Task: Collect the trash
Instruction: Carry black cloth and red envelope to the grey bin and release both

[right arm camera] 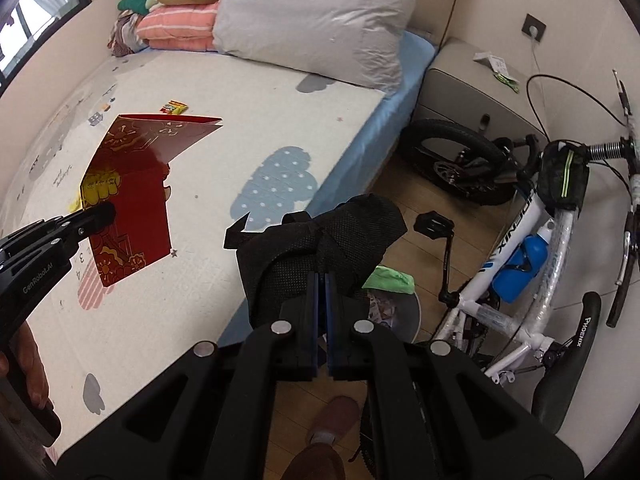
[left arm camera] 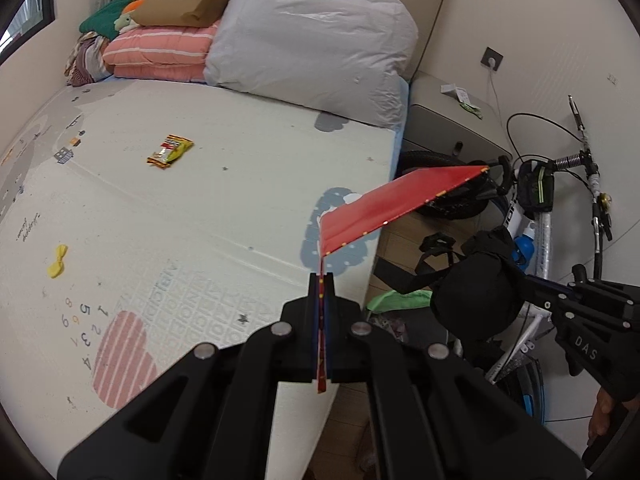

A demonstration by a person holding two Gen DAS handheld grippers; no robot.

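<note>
My left gripper (left arm camera: 322,280) is shut on a folded red card (left arm camera: 384,208) and holds it above the bed's right edge; it also shows in the right wrist view (right arm camera: 132,200). My right gripper (right arm camera: 322,280) is shut on a black mesh bag (right arm camera: 320,240), held over the floor beside the bed; the bag shows in the left wrist view (left arm camera: 476,292). A yellow-red snack wrapper (left arm camera: 170,151) lies on the patterned mat (left arm camera: 200,208) on the bed. A small yellow scrap (left arm camera: 58,262) lies at the mat's left.
A large white plastic bag (left arm camera: 312,36) and folded bedding (left arm camera: 160,52) fill the bed's far end. A white bicycle (right arm camera: 532,220) stands on the wooden floor at right. A grey nightstand (right arm camera: 468,92) holds small papers. A bin with green cloth (right arm camera: 390,280) sits below the bag.
</note>
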